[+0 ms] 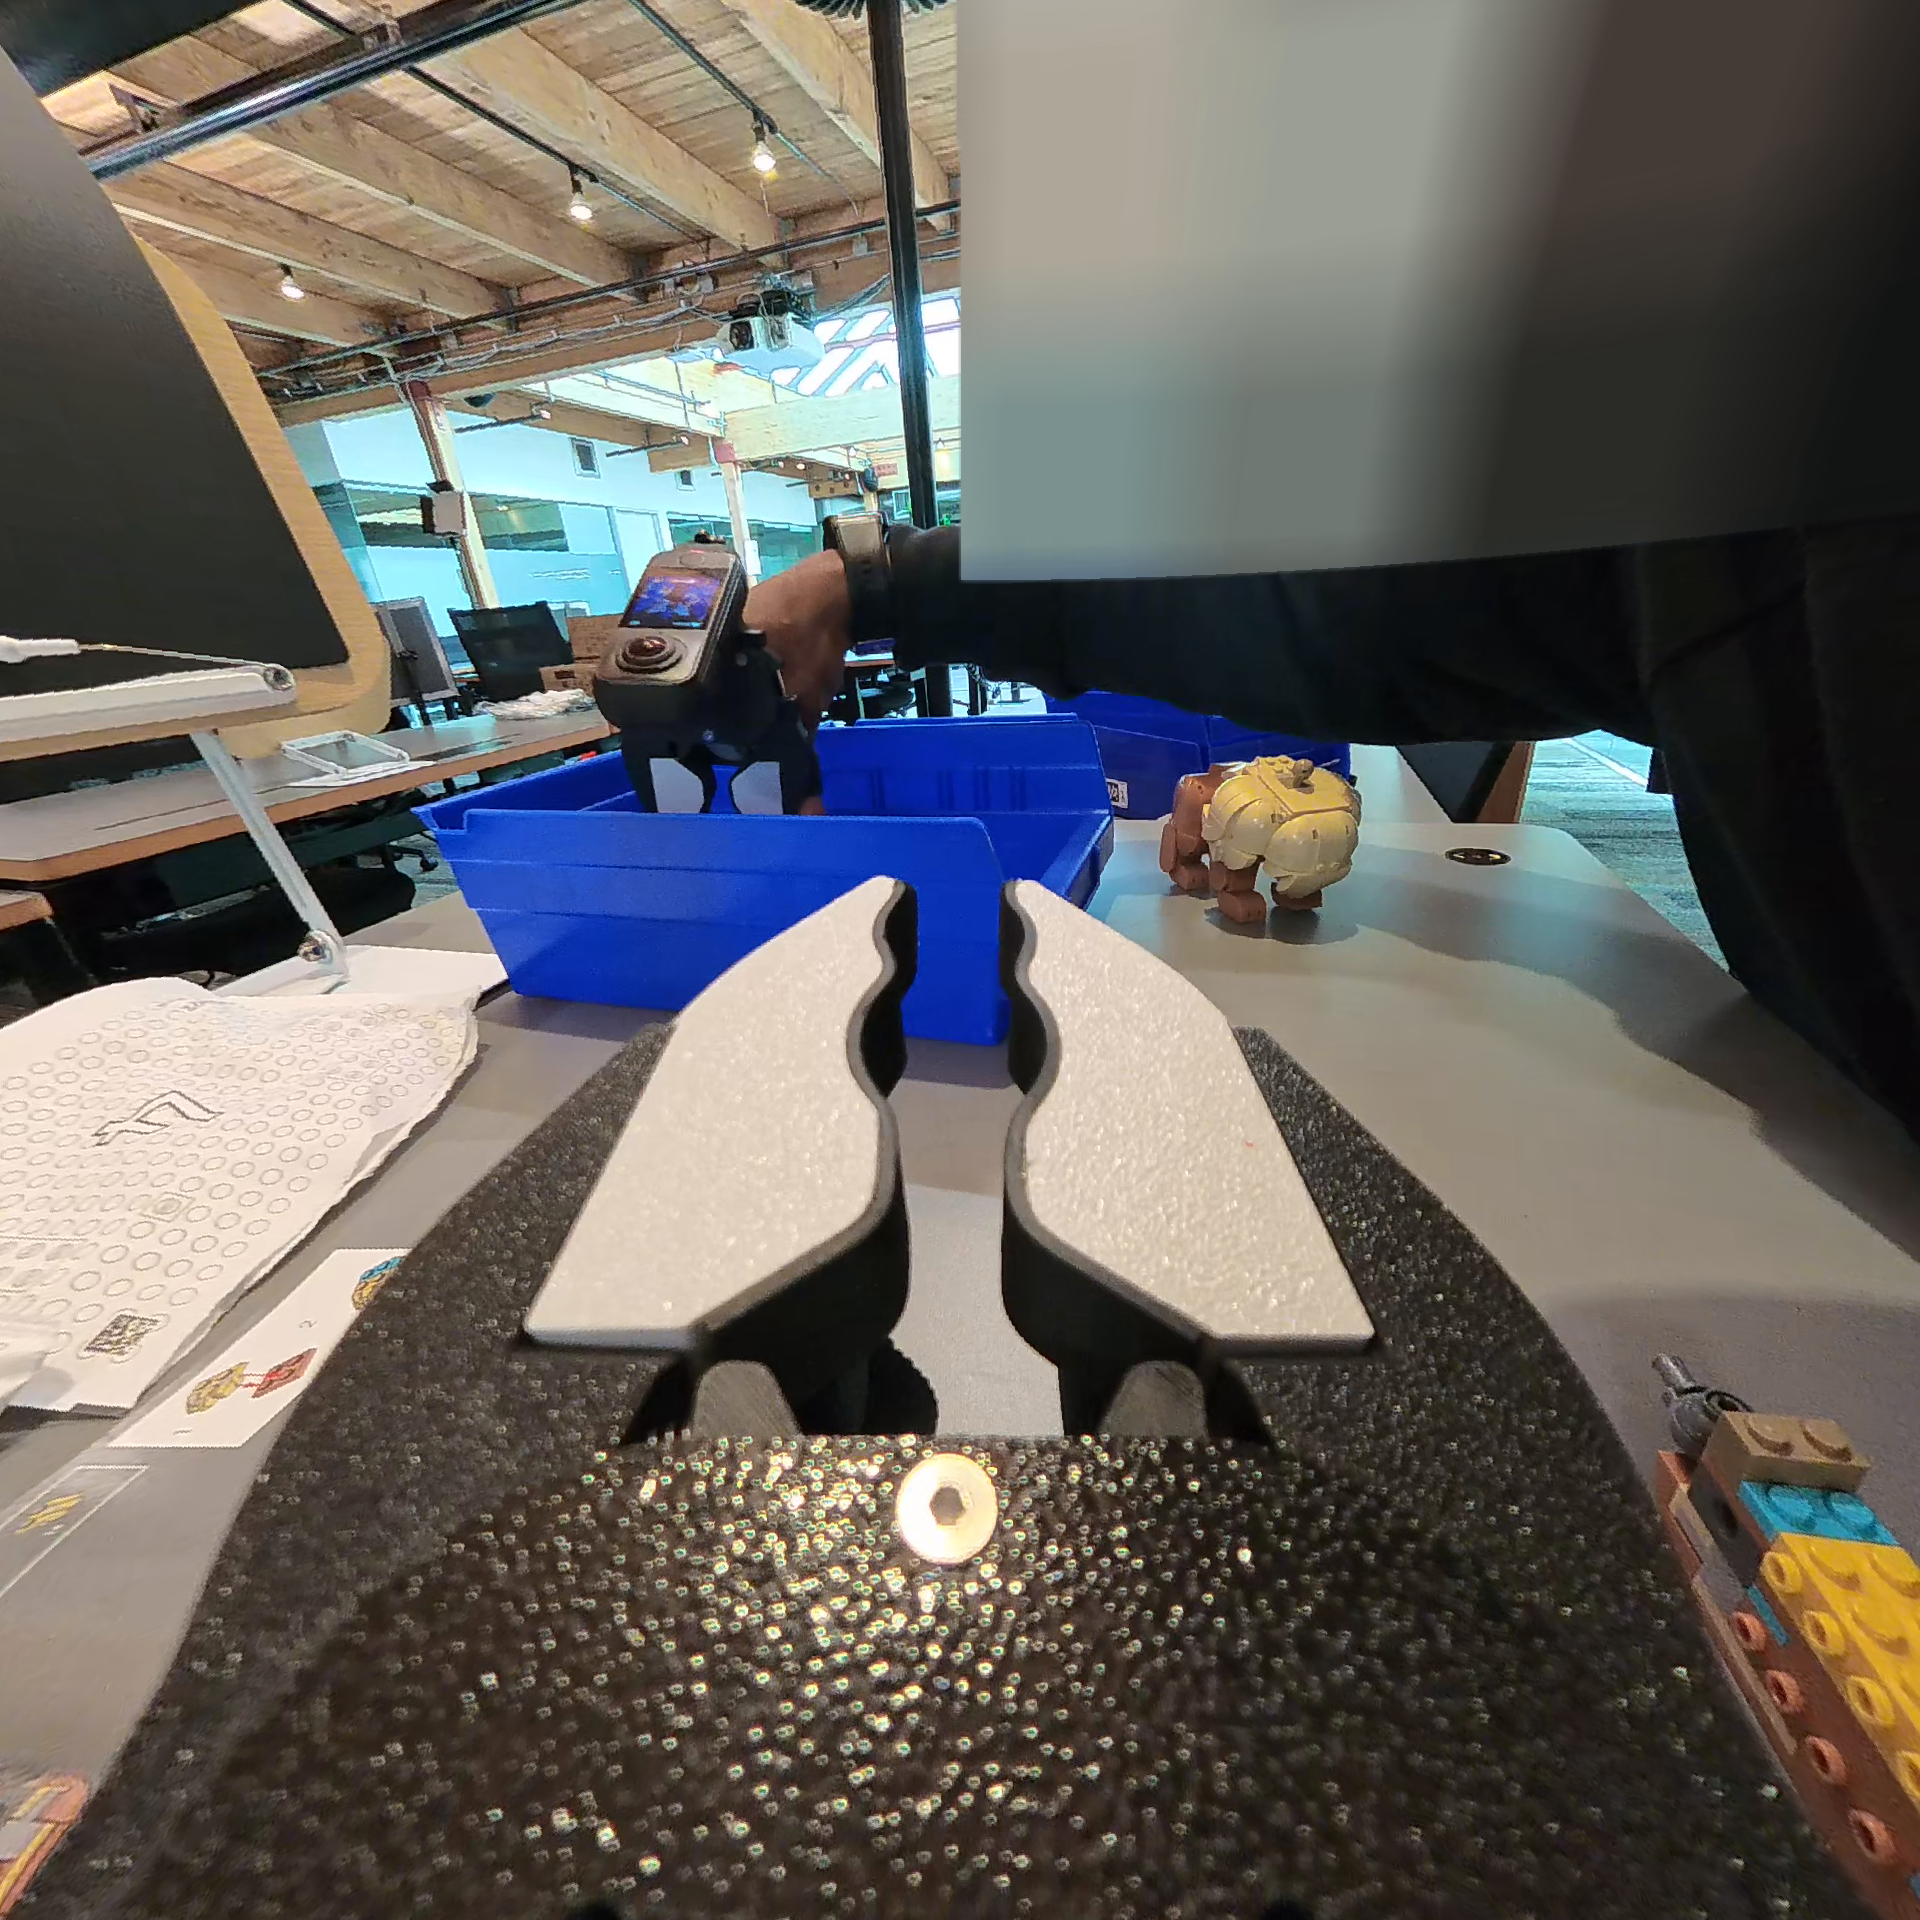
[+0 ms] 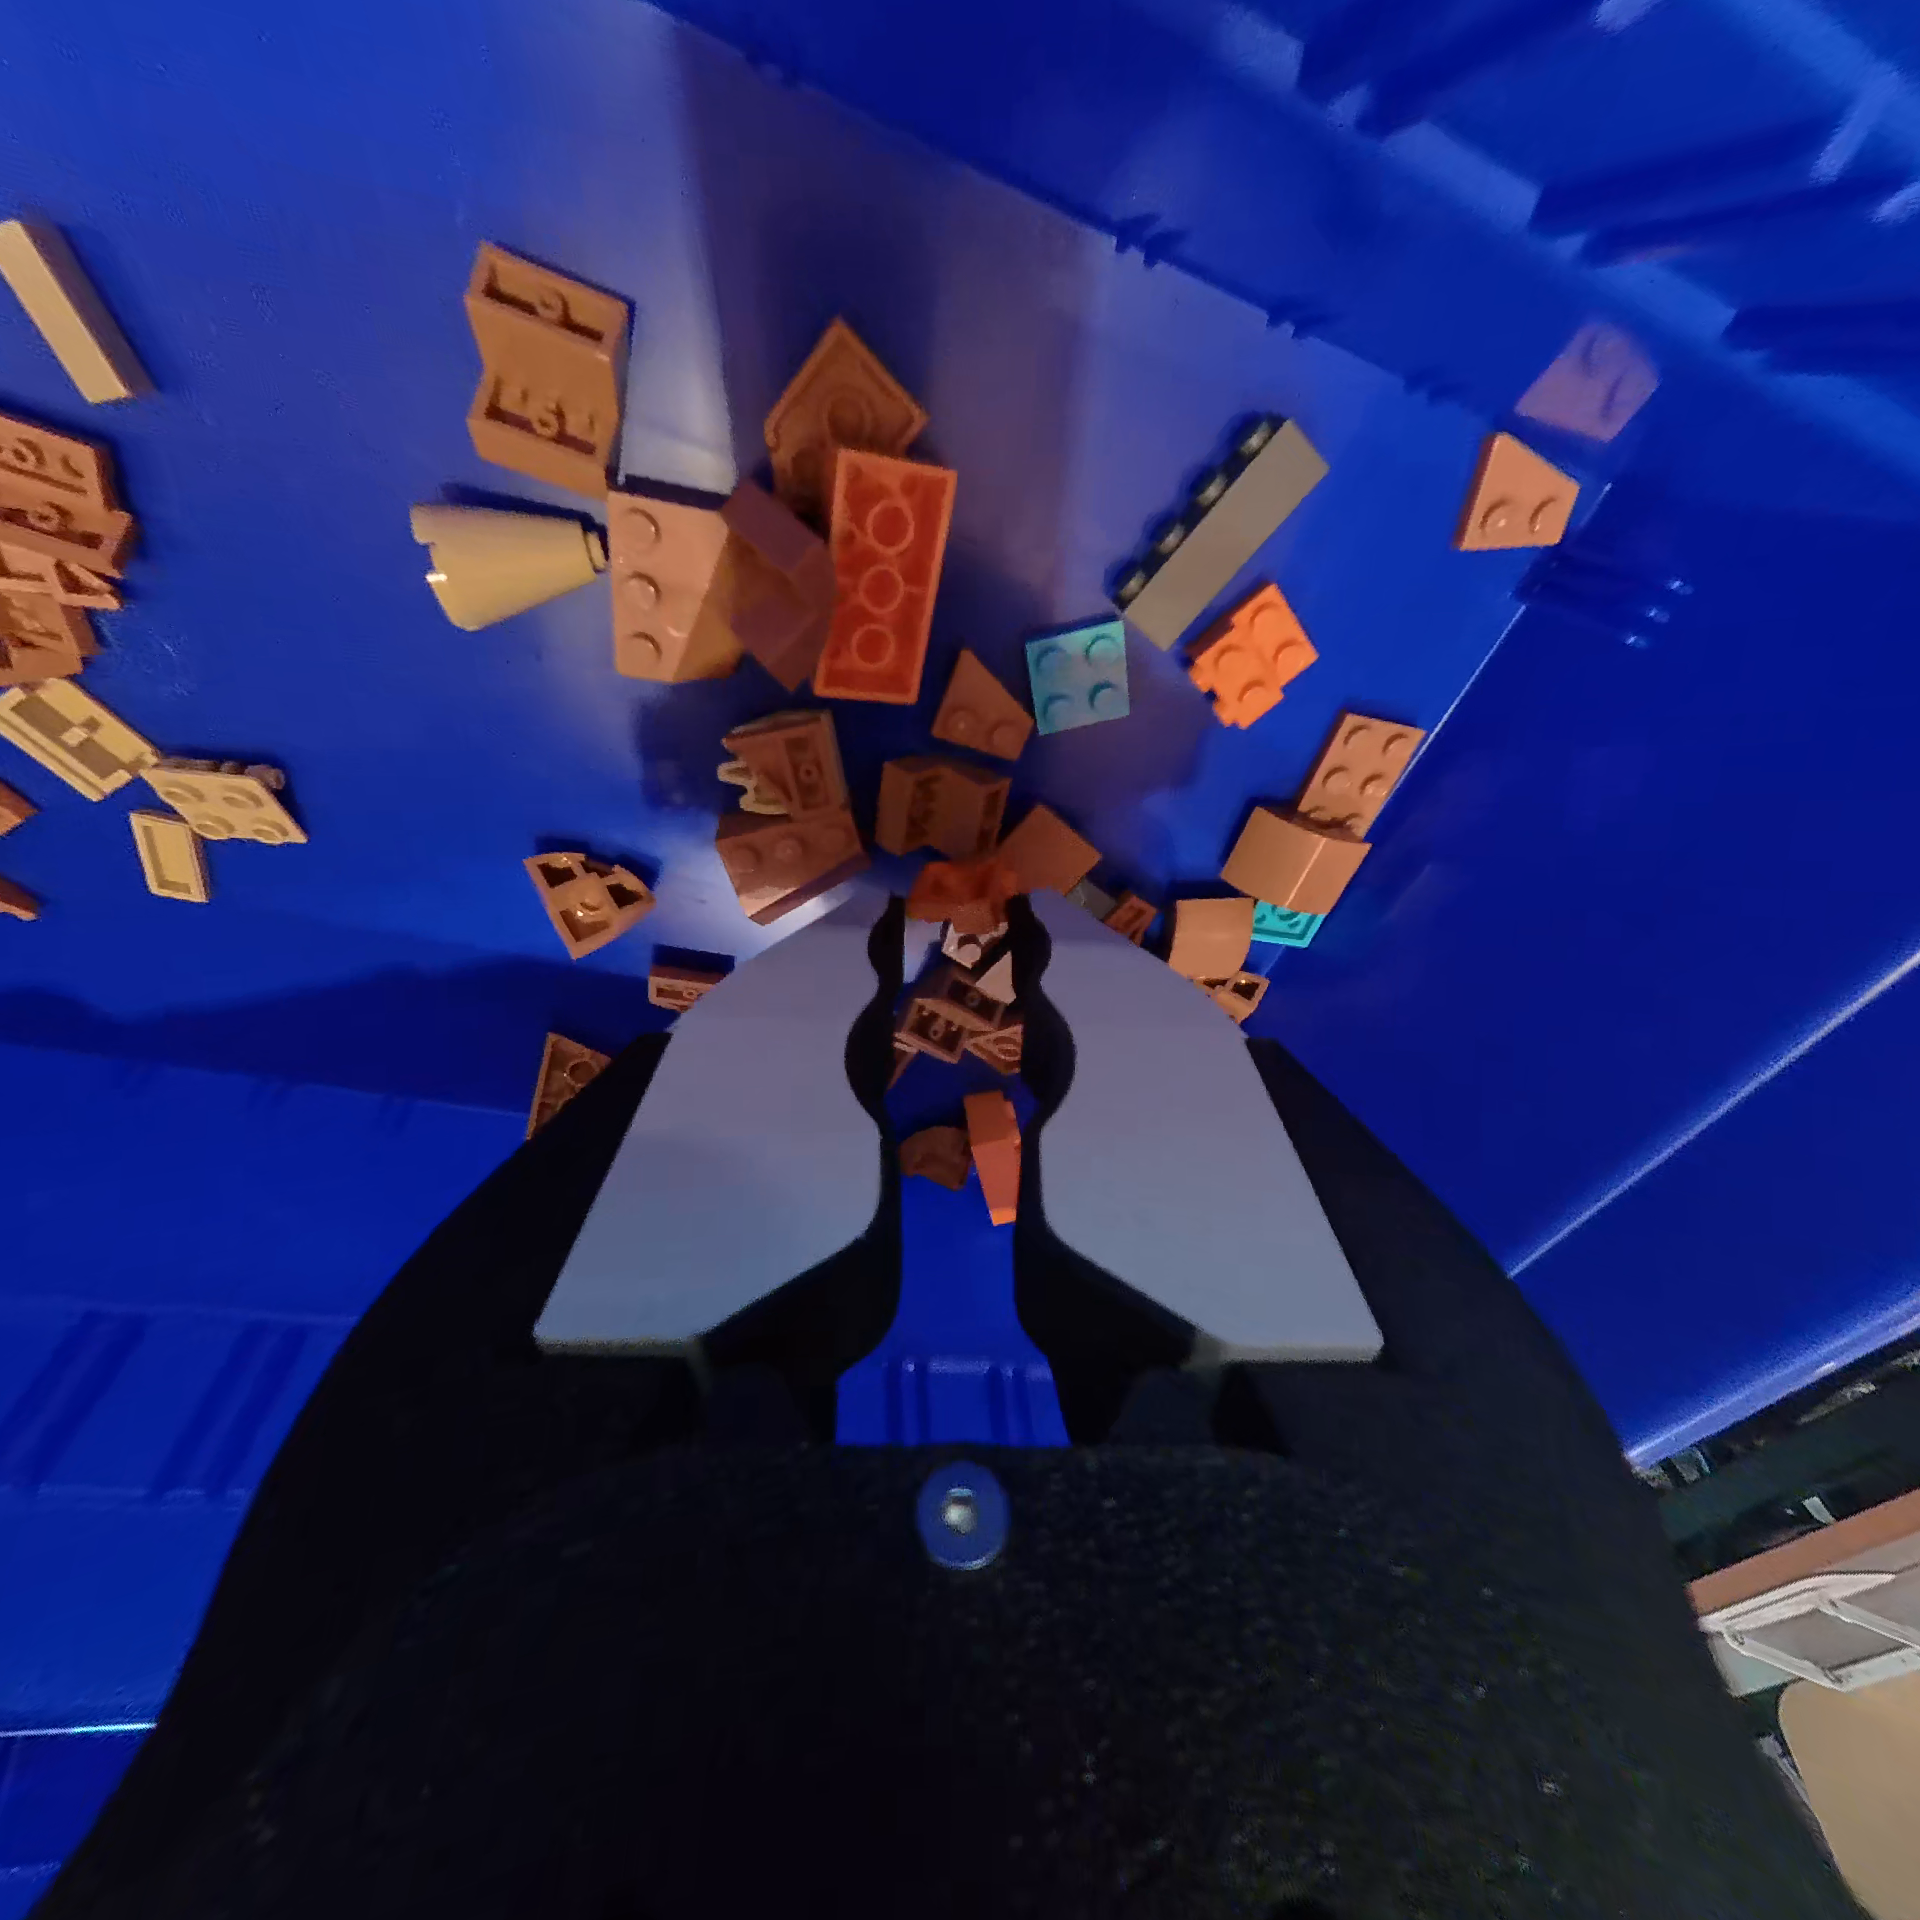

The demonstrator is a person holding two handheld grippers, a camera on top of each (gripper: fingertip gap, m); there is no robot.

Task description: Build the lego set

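My right gripper is down inside the blue bin, over a heap of loose bricks. Its tips are closed on a small orange piece at the top of the heap. Another orange brick lies under the fingers. In the left wrist view the right gripper shows in the bin, held by a hand. My left gripper hovers over the grey table just in front of the bin, with a narrow gap between its fingers and nothing in it. A partly built brown, yellow and teal model lies at its right.
A finished cream and brown animal figure stands on the table right of the bin. Printed instruction sheets lie at the left. The bin also holds a red plate, a teal plate, a grey bar and a tan cone. The grippers' ends are close to 35 cm from one another. My right gripper is the nearer one to the orange brick: about 7 cm, against 40 cm.
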